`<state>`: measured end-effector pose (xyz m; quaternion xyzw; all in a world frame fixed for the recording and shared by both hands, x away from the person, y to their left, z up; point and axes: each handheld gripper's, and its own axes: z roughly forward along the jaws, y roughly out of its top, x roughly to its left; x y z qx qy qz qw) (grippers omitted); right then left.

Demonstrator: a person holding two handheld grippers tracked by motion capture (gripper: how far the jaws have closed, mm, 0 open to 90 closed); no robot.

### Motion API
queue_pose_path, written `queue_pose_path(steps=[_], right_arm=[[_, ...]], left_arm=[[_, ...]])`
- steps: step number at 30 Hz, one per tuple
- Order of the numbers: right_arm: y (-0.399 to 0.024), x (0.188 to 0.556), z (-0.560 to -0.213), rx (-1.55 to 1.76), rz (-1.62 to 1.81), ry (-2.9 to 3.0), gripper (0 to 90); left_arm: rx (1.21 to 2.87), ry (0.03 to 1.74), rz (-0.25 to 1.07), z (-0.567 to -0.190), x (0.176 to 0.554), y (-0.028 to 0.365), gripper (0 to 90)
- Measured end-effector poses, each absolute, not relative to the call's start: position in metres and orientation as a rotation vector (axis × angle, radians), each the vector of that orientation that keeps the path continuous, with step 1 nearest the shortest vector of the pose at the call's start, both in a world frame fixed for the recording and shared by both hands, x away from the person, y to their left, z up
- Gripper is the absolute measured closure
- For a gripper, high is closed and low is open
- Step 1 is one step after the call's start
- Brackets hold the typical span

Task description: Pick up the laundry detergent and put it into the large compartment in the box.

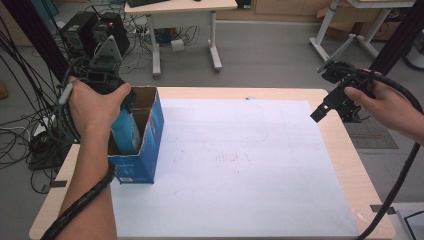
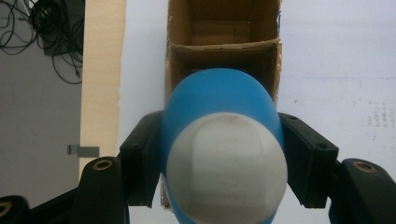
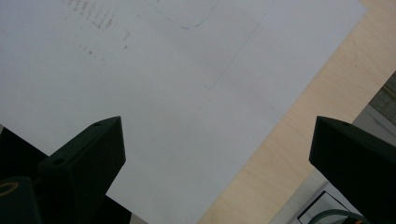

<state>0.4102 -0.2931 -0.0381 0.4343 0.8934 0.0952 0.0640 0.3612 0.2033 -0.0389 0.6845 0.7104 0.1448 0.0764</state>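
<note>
The left gripper [image 2: 224, 154] clamps a blue bottle [image 2: 224, 140] directly over the divided carton [image 1: 150, 145] at nine o'clock, probably to lower it in. The right gripper [image 3: 219, 154] waits empty, jaws wide, at three o'clock.

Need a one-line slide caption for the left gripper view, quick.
Left gripper clamps a blue bottle with white cap above the open divided cardboard box on white paper.
</note>
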Motion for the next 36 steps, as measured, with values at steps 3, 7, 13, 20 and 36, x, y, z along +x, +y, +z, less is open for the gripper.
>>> queue_pose_path(steps=[3,7,13,20,36], right_arm=[[-0.294,0.41,-0.039,1.307,0.29,2.699,3.5],[-0.293,0.411,-0.039,1.311,0.287,2.7,3.5],[-0.295,0.411,-0.039,1.318,0.292,2.7,3.5],[-0.293,0.413,-0.041,1.319,0.283,2.705,3.5],[-0.292,0.42,-0.048,1.327,0.277,2.724,3.5]], left_arm=[[2.07,2.138,0.417,-0.046,0.365,0.202,37.7],[2.083,2.135,0.417,-0.053,0.367,0.199,37.7],[2.096,2.137,0.405,-0.062,0.37,0.199,37.7],[2.099,2.15,0.395,-0.074,0.373,0.201,37.8],[2.104,2.165,0.391,-0.093,0.375,0.201,37.7]])
